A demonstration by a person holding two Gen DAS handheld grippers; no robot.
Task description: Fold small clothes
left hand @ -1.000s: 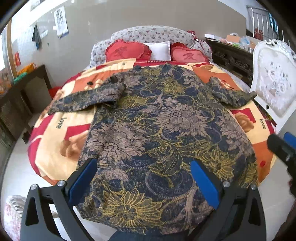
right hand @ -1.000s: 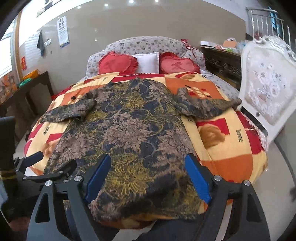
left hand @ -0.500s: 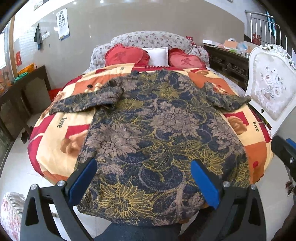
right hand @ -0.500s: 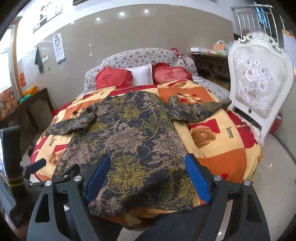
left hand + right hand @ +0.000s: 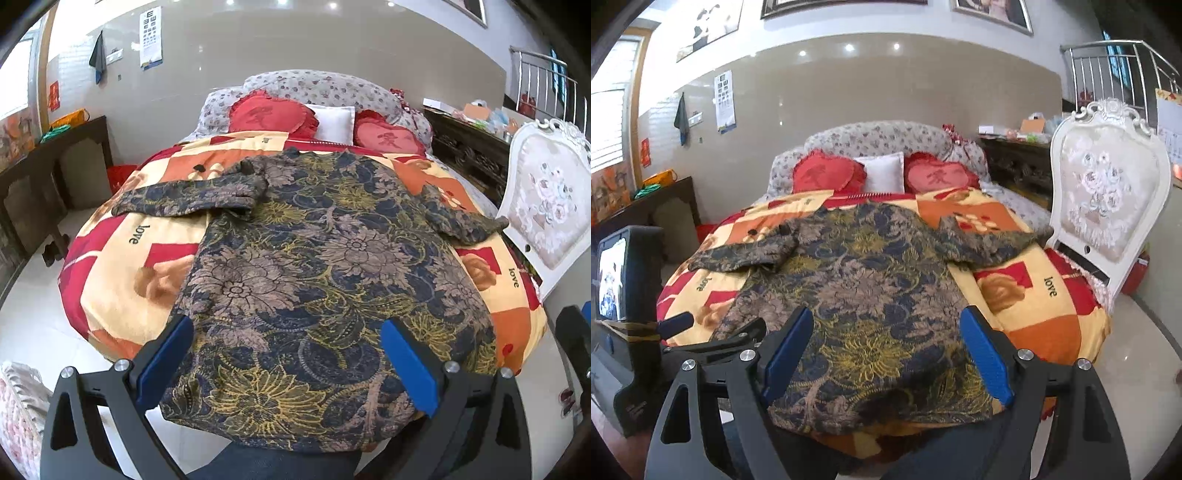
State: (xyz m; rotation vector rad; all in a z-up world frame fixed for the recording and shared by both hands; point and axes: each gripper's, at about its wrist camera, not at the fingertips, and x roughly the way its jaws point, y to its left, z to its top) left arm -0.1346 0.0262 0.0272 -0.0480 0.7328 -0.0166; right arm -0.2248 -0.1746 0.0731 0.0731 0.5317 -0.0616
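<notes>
A dark floral long-sleeved top (image 5: 325, 280) (image 5: 871, 288) lies flat on a round bed, both sleeves spread out to the sides and its hem hanging over the near edge. My left gripper (image 5: 288, 332) hovers open above the hem with nothing between its blue pads. Held back from the near edge, my right gripper (image 5: 886, 332) is open and empty too. The left gripper's body with its small screen (image 5: 628, 280) shows at the left of the right wrist view. A tip of the right gripper (image 5: 576, 328) shows at the right edge of the left wrist view.
The bed carries a red, orange and cream quilt (image 5: 122, 266) (image 5: 1045, 310), with red heart cushions (image 5: 273, 114) and a white pillow by the headboard. A white ornate chair (image 5: 1108, 192) stands right of the bed. Dark wooden furniture stands at left (image 5: 55, 166) and back right (image 5: 469, 155).
Both grippers have drawn back and tilted up from the bed, the right more so. More wall shows and the garment looks smaller. The jaws stay as wide as before.
</notes>
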